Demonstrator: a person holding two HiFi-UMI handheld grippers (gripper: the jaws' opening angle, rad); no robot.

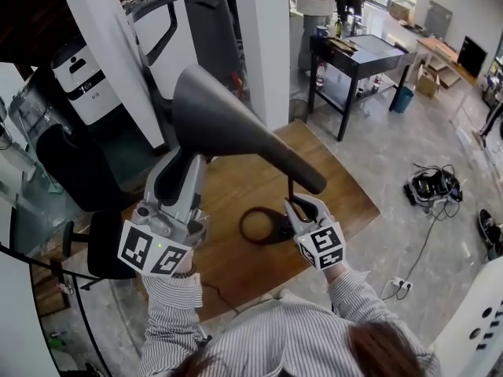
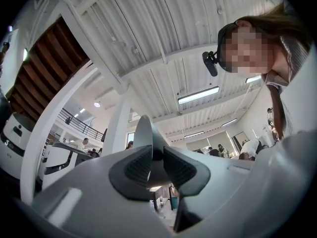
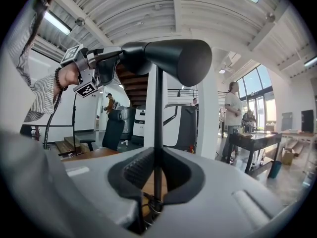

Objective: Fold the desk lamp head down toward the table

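Observation:
A desk lamp stands on the wooden table [image 1: 346, 199]. Its dark grey cone head [image 1: 236, 128] slants down to the right, over a thin stem [image 1: 289, 188] and a ring base [image 1: 244, 228]. My left gripper [image 1: 182, 163] is shut on the wide rim of the lamp head [image 2: 148, 133], which sits between its pads [image 2: 136, 167]. The right gripper view shows the left gripper [image 3: 111, 58] at the end of the head [image 3: 168, 56]. My right gripper [image 1: 301, 203] is shut on the stem [image 3: 158, 113], low down near the base.
A black office chair [image 1: 75, 167] stands left of the table and a white pillar [image 1: 263, 38] behind it. A black side table [image 1: 357, 53] stands at the back right, with people near it. Cables and a power strip [image 1: 432, 185] lie on the floor at right.

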